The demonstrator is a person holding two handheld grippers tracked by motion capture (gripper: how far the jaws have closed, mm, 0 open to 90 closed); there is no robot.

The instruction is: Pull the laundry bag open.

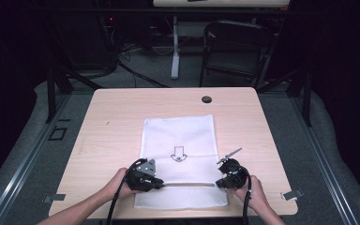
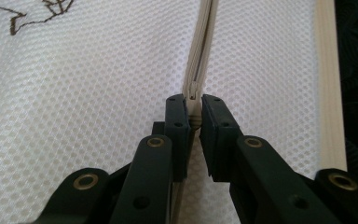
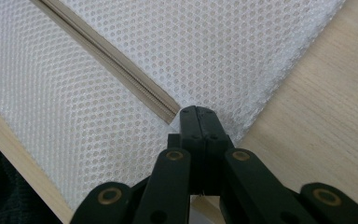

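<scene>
Now left gripper clenched on zipper pull, right gripper pinching mesh bag end.

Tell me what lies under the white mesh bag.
The mesh bag lies flat on the wooden table, which shows around its edges. Its contents, if any, cannot be seen.

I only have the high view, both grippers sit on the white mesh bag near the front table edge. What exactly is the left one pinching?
Observer: The left gripper has the beige zipper slider between its jaws, at the end of the beige zipper tape.
Operator: And the right one?
Observer: The right gripper is shut on the white mesh laundry bag, right where the zipper ends.
Operator: Is the zipper done up there?
Observer: Yes, ahead of the right gripper the teeth are meshed together.
</scene>
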